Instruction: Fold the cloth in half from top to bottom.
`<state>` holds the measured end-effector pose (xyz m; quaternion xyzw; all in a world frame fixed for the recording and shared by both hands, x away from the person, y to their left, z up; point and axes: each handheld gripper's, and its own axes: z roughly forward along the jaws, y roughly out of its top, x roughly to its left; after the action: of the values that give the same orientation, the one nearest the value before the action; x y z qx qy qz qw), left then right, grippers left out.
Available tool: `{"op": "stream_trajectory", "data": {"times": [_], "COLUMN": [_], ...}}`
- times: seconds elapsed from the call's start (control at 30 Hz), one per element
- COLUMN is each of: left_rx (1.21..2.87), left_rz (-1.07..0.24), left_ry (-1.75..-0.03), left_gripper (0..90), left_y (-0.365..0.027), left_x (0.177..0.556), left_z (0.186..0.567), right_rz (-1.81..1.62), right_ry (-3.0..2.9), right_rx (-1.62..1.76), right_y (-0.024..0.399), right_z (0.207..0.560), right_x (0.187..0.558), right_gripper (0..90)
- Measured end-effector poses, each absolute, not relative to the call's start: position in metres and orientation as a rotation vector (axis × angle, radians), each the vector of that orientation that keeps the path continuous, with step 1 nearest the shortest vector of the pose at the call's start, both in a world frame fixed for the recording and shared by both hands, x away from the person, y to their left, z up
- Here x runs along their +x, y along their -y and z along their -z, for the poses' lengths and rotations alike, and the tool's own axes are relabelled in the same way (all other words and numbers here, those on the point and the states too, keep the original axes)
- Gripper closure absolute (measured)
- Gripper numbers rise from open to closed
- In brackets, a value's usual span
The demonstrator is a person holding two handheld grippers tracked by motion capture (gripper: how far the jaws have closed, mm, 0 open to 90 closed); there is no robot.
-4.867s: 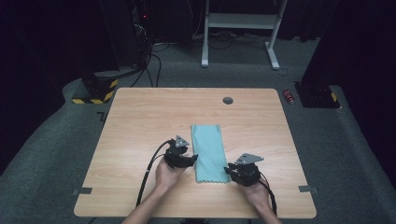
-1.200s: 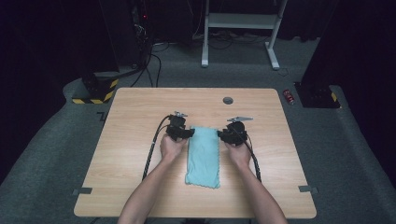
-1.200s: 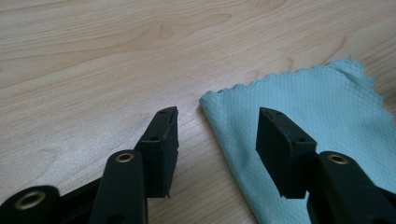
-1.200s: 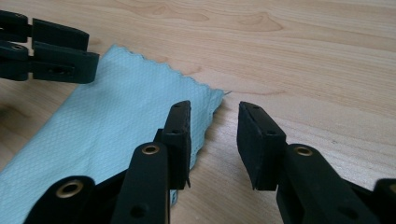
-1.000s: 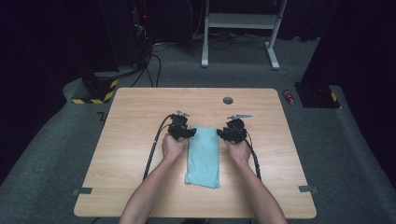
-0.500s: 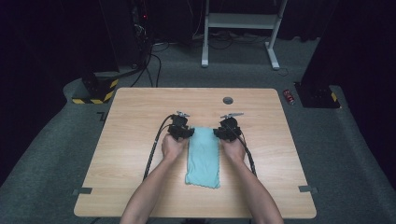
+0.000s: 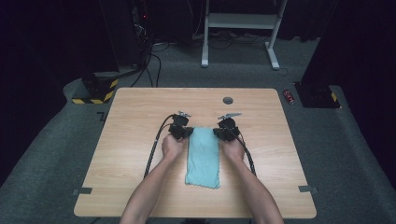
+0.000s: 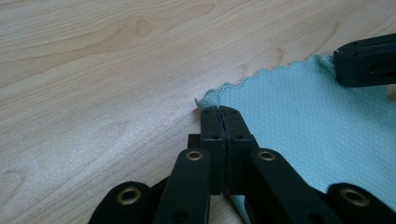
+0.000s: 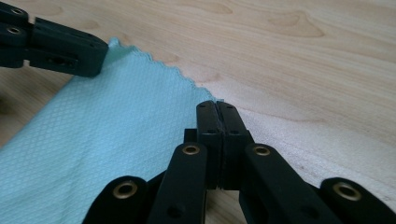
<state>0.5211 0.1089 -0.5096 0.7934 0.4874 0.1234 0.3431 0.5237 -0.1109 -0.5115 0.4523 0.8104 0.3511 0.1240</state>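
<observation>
1. Cloth, teal, lies flat on table, centre of frame.
2. Left tongs: jaws just closed, pinching cloth's upper-left corner.
3. Right tongs: jaws just closed, pinching cloth's upper-right corner.

- Cloth: light teal, waffle-textured, scalloped edge, folded into a long strip.
- Lies flat on the table, near its middle, lengthwise toward the person.
</observation>
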Motion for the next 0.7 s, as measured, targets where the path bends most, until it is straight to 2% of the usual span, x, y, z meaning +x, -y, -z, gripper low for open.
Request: {"op": "stream_trajectory", "data": {"times": [0.7], "left_rx": [1.925], "left_rz": [-0.313], "left_ry": [-1.190], "left_gripper": [89.5], "left_y": [-0.124], "left_x": [0.517], "left_z": [0.470], "right_rz": [-1.098], "right_ry": [-2.312], "right_rx": [1.206], "right_y": [0.115], "right_z": [0.460], "right_x": [0.520], "right_gripper": [89.9]}}
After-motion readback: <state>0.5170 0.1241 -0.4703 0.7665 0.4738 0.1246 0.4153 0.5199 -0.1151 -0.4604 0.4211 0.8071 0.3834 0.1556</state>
